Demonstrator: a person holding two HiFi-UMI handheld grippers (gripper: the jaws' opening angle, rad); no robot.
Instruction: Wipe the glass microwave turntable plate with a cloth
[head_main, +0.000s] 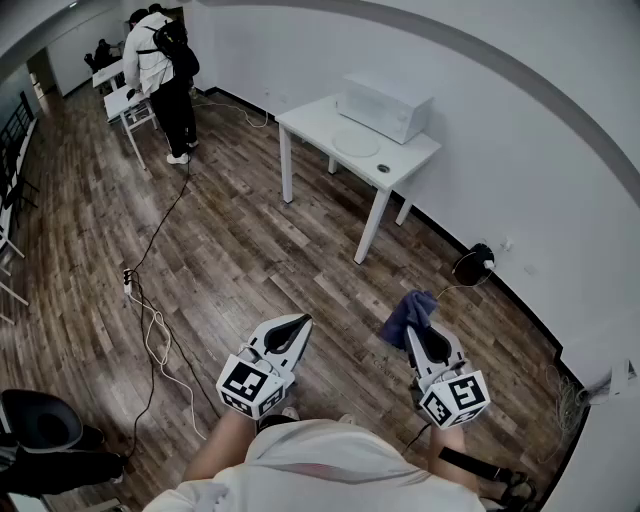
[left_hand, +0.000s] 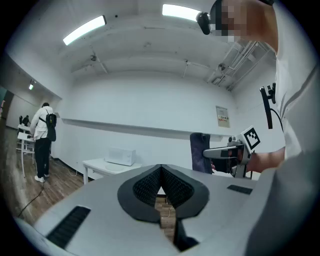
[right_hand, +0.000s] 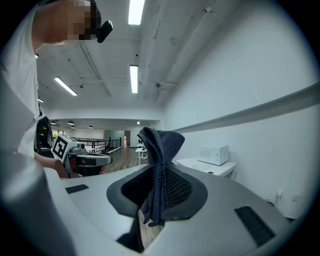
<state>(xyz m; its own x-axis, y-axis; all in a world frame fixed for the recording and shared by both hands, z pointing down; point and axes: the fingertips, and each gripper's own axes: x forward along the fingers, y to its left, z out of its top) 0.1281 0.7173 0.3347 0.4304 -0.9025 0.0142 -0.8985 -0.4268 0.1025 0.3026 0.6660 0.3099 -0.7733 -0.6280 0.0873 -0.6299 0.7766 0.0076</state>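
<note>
Right hand-held gripper (right_hand: 158, 176) is pinching a dark blue cloth (right_hand: 160, 147); left hand-held gripper (left_hand: 161, 172) is sitting closed, empty. Glass plate (head_main: 356, 142) is lying on the far table (head_main: 310, 120) beside the microwave (head_main: 385, 105). Loosely draped cloth could be slipping free, and unsteadied glass sliding when wiped. Wall notice (left_hand: 222, 116) is showing too small to read.

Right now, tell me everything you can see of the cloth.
The cloth is dark blue-grey with a coarse, knit-like weave, soft and bunched into folds. It is clamped between the fingers of the right gripper. Most of it stands up above them in a crumpled peak, and a short end hangs below. It is held in the air over the wood floor, and only the fingers touch it.
</note>
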